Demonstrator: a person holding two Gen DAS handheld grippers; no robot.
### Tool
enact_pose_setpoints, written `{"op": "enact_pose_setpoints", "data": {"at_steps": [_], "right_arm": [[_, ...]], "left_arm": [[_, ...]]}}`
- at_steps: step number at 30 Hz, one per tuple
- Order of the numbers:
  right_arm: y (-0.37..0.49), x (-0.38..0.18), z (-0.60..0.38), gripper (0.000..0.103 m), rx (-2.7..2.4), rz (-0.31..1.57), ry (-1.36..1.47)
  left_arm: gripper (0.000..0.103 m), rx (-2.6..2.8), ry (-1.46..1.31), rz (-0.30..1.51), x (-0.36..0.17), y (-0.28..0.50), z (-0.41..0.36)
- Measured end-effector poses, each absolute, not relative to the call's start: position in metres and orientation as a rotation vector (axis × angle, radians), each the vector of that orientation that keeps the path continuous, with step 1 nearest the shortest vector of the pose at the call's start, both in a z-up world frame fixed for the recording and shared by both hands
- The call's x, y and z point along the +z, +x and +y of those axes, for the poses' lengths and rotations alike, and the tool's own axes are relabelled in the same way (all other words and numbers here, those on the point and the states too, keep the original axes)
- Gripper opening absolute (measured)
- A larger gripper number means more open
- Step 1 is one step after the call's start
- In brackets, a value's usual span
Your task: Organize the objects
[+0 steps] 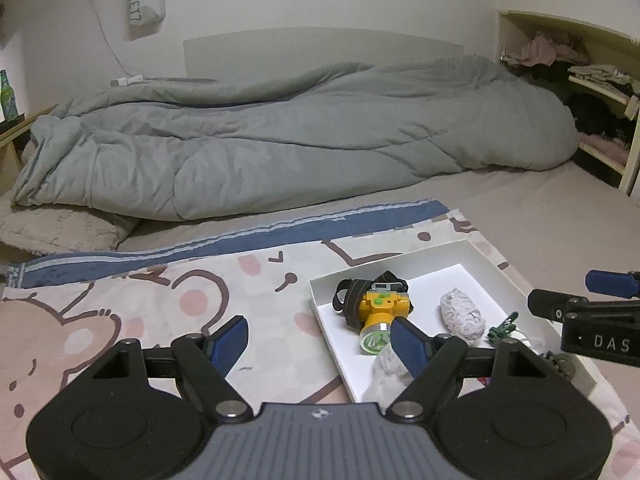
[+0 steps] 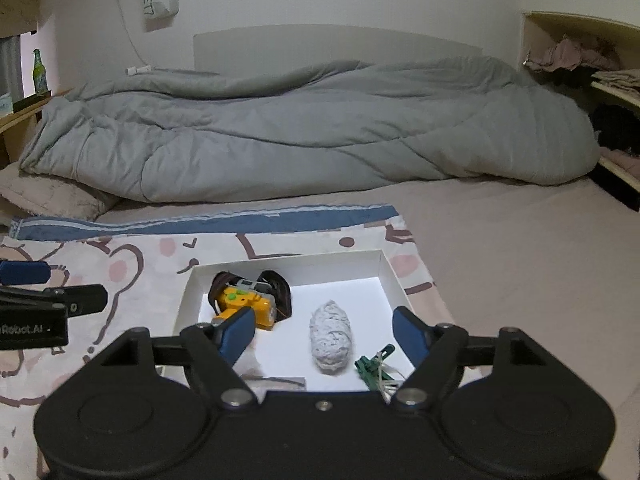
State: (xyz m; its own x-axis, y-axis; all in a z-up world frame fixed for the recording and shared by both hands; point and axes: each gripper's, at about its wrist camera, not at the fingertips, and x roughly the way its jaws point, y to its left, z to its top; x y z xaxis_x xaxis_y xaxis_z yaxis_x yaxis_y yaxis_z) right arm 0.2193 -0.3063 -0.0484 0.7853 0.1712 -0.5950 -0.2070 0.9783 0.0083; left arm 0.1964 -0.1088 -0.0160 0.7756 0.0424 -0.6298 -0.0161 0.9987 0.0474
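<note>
A shallow white box (image 1: 476,254) (image 2: 384,272) lies on a cartoon-print cloth on the bed. In it are a yellow headlamp (image 1: 382,308) (image 2: 246,306) with a dark strap, a grey-white yarn ball (image 1: 460,314) (image 2: 331,336), a green clip (image 1: 502,326) (image 2: 374,364) and a crumpled white tissue (image 1: 390,372). My left gripper (image 1: 320,344) is open and empty, over the cloth at the box's left edge. My right gripper (image 2: 325,332) is open and empty, just above the box's near side, with the yarn ball between its fingers' line of sight.
A grey duvet (image 1: 280,132) (image 2: 300,128) is bunched across the far side of the bed. Open shelves with clothes (image 1: 580,72) (image 2: 592,64) stand at the right. A green bottle (image 1: 8,96) (image 2: 39,72) stands on a ledge at the left.
</note>
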Motion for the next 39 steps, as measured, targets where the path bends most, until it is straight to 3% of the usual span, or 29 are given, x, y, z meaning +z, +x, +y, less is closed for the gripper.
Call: {"op": "enact_pose_setpoints", "data": {"at_steps": [20, 39], "right_arm": [[0.131, -0.005, -0.309, 0.082, 0.168, 0.597, -0.058], [0.066, -0.010, -0.311, 0.103, 0.116, 0.587, -0.087]], "left_arm": [[0.093, 0.019, 0.011, 0.646, 0.016, 0.110, -0.088], [0.102, -0.002, 0.020, 0.668, -0.001, 0.069, -0.080]]}}
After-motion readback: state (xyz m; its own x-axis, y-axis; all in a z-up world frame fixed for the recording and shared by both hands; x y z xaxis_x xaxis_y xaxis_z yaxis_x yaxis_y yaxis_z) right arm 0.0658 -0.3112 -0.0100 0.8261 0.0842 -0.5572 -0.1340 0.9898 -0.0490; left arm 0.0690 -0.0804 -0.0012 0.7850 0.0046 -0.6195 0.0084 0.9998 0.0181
